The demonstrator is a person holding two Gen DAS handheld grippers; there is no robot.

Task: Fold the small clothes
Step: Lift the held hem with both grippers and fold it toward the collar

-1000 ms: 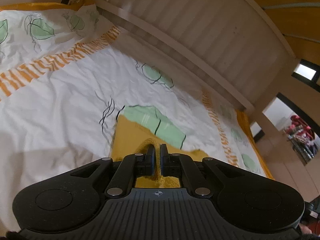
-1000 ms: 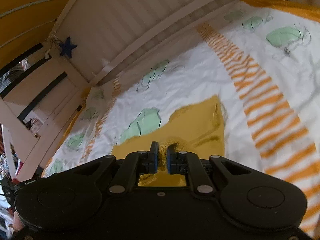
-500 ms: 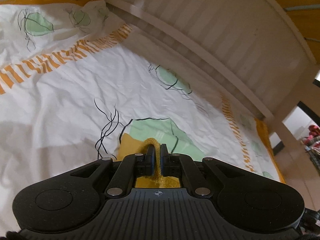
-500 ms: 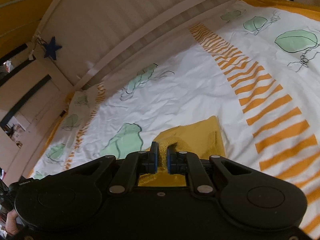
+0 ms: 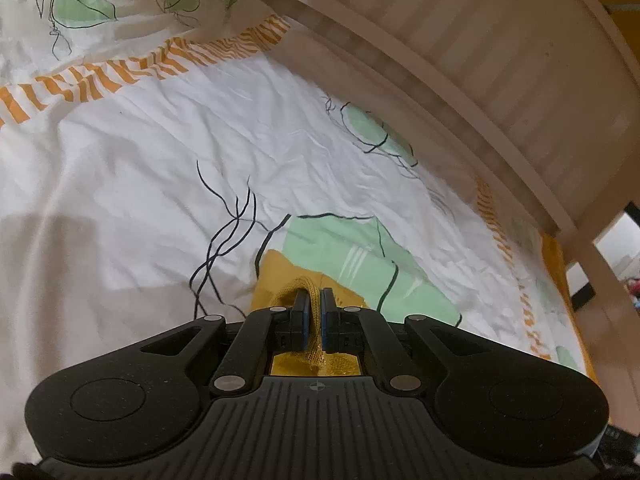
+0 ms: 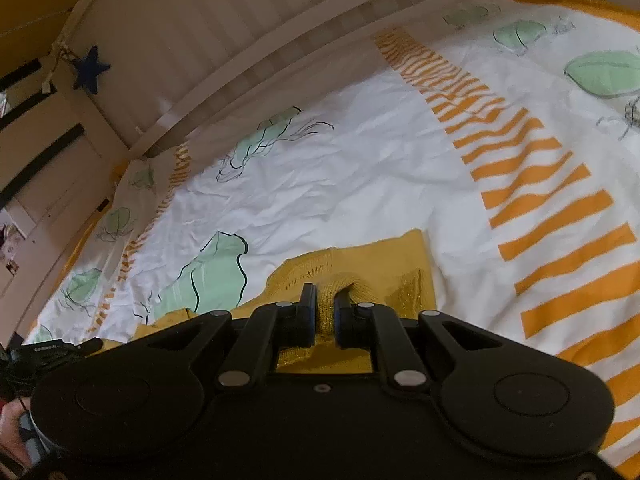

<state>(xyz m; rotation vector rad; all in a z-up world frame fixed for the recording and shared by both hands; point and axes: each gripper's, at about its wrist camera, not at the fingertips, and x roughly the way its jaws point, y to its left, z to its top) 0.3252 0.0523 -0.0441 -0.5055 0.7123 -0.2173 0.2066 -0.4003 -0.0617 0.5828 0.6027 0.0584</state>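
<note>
Left gripper (image 5: 315,309) and right gripper (image 6: 325,312): both clamped tight on knit edges of yellow garment (image 6: 384,264), lower centre of frame, on duvet (image 5: 140,168). Best carried level and together, edges aligned, laid flat before release.

— What does the left gripper (image 5: 314,306) look like?
— Matte black plastic, speckled. Two wide lobes carry round recessed discs, the body between them is ribbed, and a small crosshair mark sits at its front edge. Silver screws pin the linkage arms; the pads (image 5: 303,320) are edged blue.
— And the right gripper (image 6: 324,304)?
— The same black shell, silver screws and blue-edged pads, but smooth between the lobes.
</note>
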